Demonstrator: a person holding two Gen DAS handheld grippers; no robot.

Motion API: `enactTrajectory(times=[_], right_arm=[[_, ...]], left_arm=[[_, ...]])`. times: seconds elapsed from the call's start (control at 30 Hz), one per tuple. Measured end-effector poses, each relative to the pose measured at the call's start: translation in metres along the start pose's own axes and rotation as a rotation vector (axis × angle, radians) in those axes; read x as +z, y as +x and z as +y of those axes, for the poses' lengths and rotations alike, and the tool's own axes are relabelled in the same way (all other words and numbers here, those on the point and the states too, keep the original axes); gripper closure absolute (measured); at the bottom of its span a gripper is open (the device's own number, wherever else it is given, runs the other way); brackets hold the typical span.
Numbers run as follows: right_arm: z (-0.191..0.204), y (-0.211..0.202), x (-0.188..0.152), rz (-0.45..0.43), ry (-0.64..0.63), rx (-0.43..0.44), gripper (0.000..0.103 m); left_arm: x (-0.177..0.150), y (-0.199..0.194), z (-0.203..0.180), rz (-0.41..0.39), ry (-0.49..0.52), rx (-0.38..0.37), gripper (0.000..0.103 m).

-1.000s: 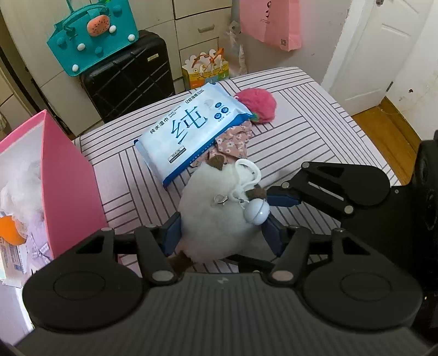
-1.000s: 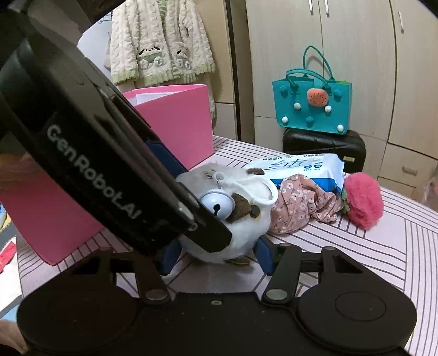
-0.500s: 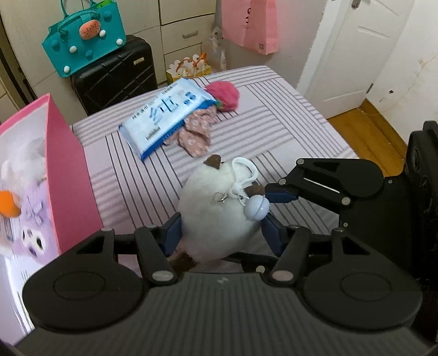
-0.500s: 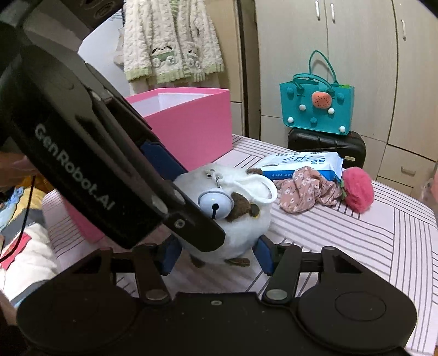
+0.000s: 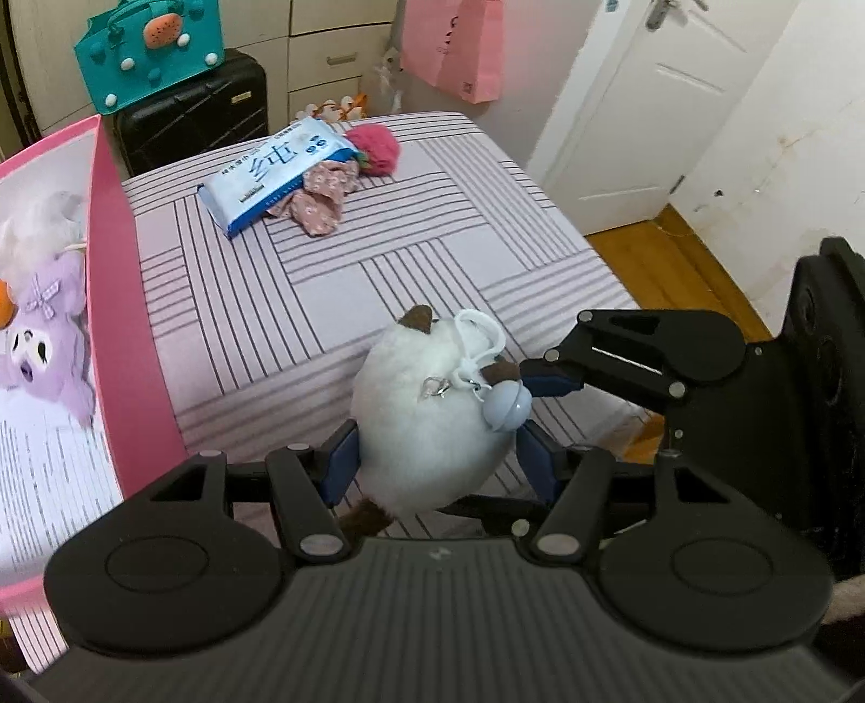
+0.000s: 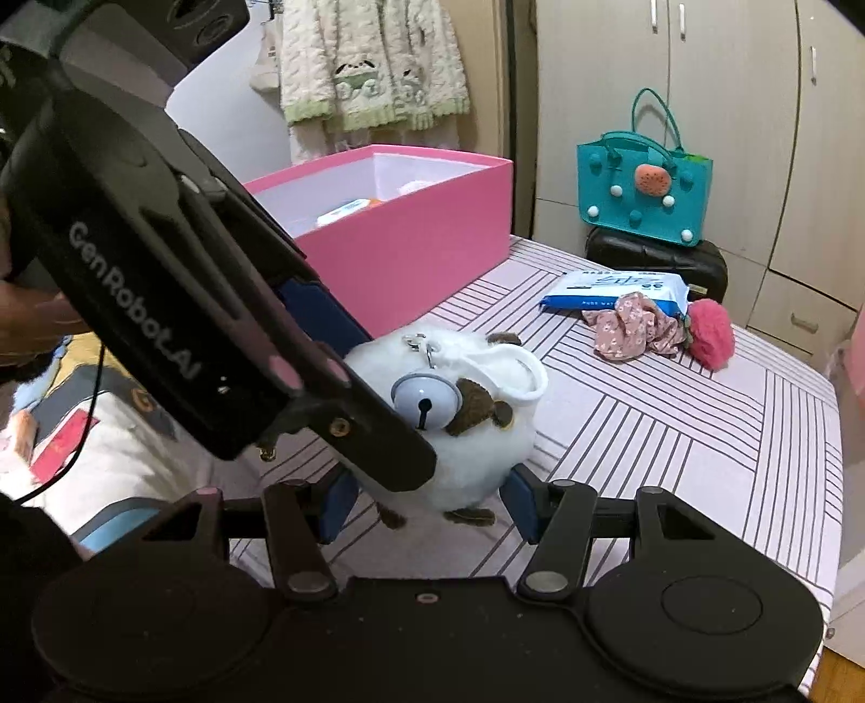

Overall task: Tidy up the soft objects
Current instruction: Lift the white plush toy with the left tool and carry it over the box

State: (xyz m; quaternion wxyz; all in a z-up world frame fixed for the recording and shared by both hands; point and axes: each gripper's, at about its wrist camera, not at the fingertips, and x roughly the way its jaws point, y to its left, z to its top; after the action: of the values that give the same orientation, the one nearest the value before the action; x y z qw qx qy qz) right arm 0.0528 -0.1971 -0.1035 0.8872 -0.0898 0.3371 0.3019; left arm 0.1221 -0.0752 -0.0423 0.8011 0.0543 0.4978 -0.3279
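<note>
A white plush toy (image 5: 421, 422) with brown ears, a white loop and a pale blue bell (image 5: 505, 408) is held above the striped table (image 5: 432, 227). My left gripper (image 5: 438, 459) is shut on the plush from both sides. My right gripper (image 6: 427, 497) is shut on the same plush (image 6: 465, 427), crossing from the right in the left wrist view. A pink box (image 6: 421, 238) stands at the left; its wall (image 5: 130, 292) shows a purple plush (image 5: 43, 335) inside. A tissue pack (image 5: 275, 167), a floral cloth (image 5: 324, 194) and a pink pompom (image 5: 378, 151) lie at the table's far end.
A teal bag (image 5: 151, 48) sits on a black suitcase (image 5: 200, 108) beyond the table. A pink paper bag (image 5: 459, 43) hangs by a white door (image 5: 649, 108). Wooden floor (image 5: 676, 270) lies to the right. A knitted jacket (image 6: 367, 59) hangs behind the box.
Both grippers have lifted and pulled back with the plush between them. The tissue pack, cloth and pompom now look farther away, and the inside of the pink box has come into view.
</note>
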Motion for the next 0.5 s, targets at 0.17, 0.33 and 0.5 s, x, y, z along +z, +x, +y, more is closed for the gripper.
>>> enactTrajectory(times=[0.17,0.33,0.5], right_arm=[[0.012,-0.018,0.002,0.013,-0.013,0.020,0.040],[0.027,-0.032,0.007,0.025,-0.028,0.057,0.040],[0.043,-0.042,0.023,0.013,-0.049,0.098,0.040]], left_arm=[[-0.015,-0.018,-0.006,-0.011,-0.010,-0.025,0.042],[-0.024,-0.044,-0.003,-0.005,-0.060,-0.085,0.042],[-0.042,-0.072,-0.003,-0.052,-0.053,-0.055,0.042]])
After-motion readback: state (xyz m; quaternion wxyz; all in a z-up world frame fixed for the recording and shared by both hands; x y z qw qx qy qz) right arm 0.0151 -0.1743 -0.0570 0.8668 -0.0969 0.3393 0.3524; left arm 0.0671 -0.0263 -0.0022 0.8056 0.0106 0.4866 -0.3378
